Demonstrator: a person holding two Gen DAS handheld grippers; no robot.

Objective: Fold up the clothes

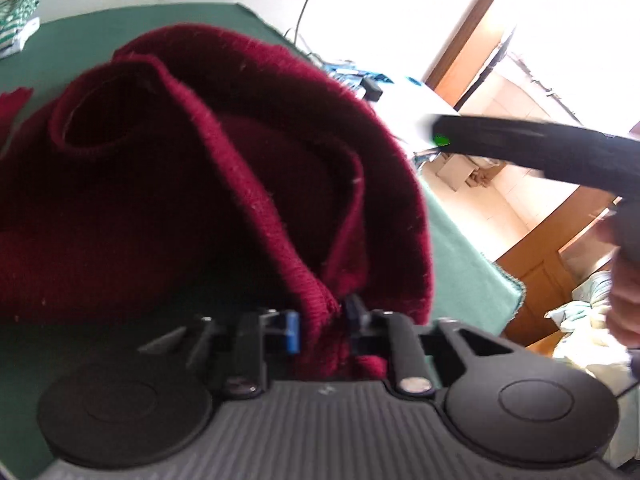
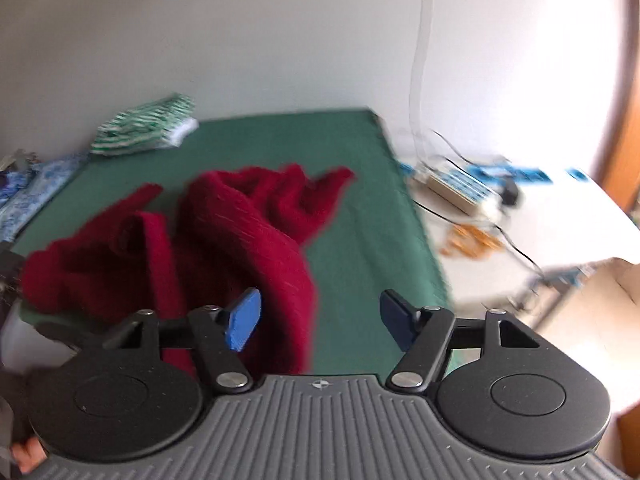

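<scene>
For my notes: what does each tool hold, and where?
Left tool: the red sweater, by a ribbed edge. Right tool: open, holds nothing.

A plain pale wall [image 2: 280, 40] rises behind the counter [image 2: 360, 200], which wears a dark green cloth. To its right stands a white table [image 2: 560, 220] strewn with cables. Strong daylight floods in past a wooden door frame [image 1: 468, 32] onto a pale tiled floor [image 1: 512, 184].
</scene>
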